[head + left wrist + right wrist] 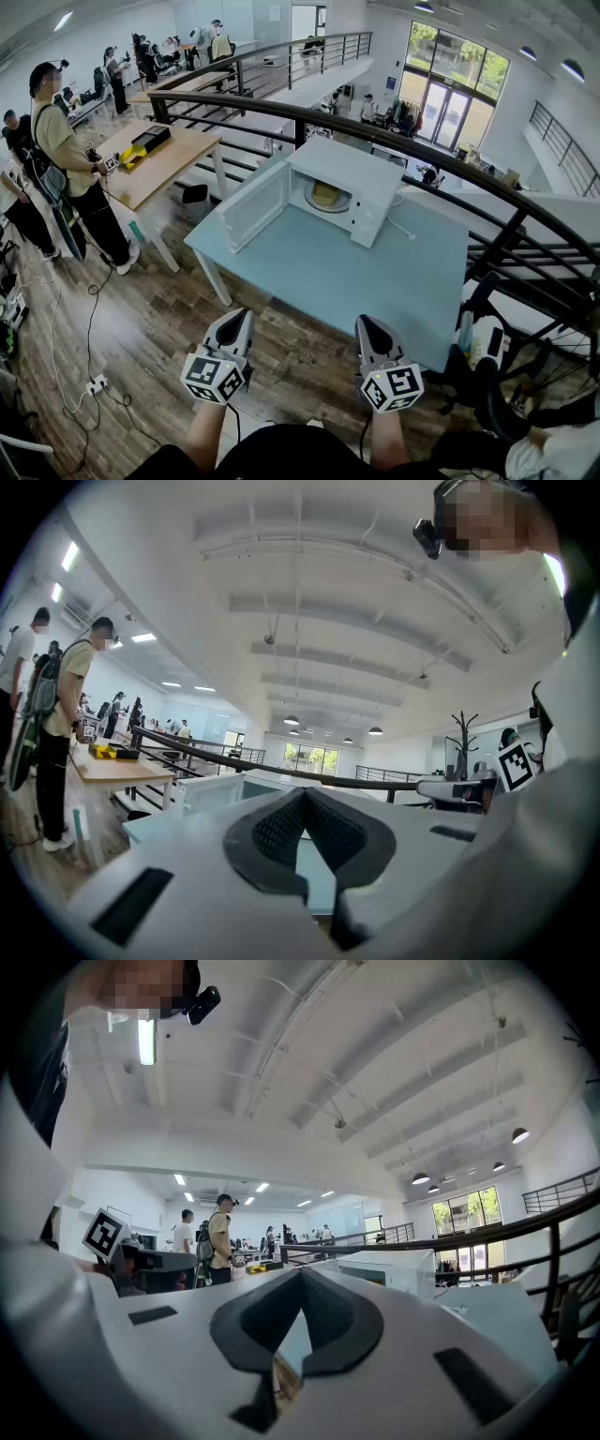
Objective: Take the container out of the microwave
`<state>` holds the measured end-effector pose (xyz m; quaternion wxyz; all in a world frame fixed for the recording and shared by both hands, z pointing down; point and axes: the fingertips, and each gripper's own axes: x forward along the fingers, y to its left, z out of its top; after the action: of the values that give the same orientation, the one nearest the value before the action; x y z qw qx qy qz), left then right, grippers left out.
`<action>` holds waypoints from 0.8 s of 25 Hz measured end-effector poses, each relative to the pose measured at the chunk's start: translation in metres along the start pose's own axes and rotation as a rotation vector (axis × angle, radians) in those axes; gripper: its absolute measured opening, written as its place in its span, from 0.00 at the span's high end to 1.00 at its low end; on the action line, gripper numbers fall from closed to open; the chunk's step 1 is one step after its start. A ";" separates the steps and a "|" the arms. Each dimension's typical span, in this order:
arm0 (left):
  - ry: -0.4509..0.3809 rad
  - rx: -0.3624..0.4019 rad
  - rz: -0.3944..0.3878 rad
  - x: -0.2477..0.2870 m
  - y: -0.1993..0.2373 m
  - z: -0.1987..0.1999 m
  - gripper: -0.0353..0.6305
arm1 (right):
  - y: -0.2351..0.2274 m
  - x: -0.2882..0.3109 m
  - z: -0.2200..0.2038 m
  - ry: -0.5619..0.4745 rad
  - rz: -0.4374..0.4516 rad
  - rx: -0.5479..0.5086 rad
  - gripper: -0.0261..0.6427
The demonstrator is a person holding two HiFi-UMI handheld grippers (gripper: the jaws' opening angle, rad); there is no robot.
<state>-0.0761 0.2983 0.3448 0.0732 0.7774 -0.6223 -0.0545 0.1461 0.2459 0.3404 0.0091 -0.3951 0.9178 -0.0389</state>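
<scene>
While the white box-shaped microwave [344, 184] stands on the pale blue rectangular table [375, 281] with its white door [253, 207] swung wide open to its left, the tan round container [325, 194] is seen resting inside the microwave's cavity, on the round turntable. The container is touched by neither tool. The left gripper [245, 315] and the right gripper [364, 324], both white with marker cubes at their rear, are held side by side well in front of the microwave, short of the table's near edge and over the wooden plank floor [150, 319]. Both are pointed towards the microwave. In the left gripper view the dark ribbed pads [273, 831] are seen brought together at their tips, with nothing held between them. In the right gripper view the jaws are likewise closed tip to tip and empty. Left of the microwave, a person in a beige shirt [64, 150] is seen standing beside a light wooden desk [164, 159].
</scene>
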 end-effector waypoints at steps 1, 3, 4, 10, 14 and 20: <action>0.002 0.011 0.006 -0.003 0.002 0.002 0.94 | 0.003 -0.001 0.000 0.003 -0.002 -0.001 0.95; 0.004 0.026 0.016 -0.008 0.005 0.005 0.94 | 0.009 -0.004 0.000 0.009 -0.005 0.000 0.95; 0.004 0.028 0.019 -0.011 0.006 0.007 0.94 | 0.013 -0.005 0.000 0.009 -0.005 0.003 0.95; 0.005 0.040 0.028 -0.030 0.014 0.007 0.94 | 0.029 -0.016 0.002 -0.011 0.010 0.052 0.95; 0.005 0.047 -0.008 -0.040 0.016 0.010 0.94 | 0.040 -0.019 -0.002 -0.003 0.001 0.076 0.95; 0.000 0.060 -0.043 -0.053 0.021 0.011 0.94 | 0.059 -0.020 -0.006 -0.010 -0.007 0.091 0.95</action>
<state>-0.1104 0.3454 0.3372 0.0488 0.7926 -0.6066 -0.0374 0.1171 0.3016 0.3417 0.0317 -0.3976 0.9136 -0.0785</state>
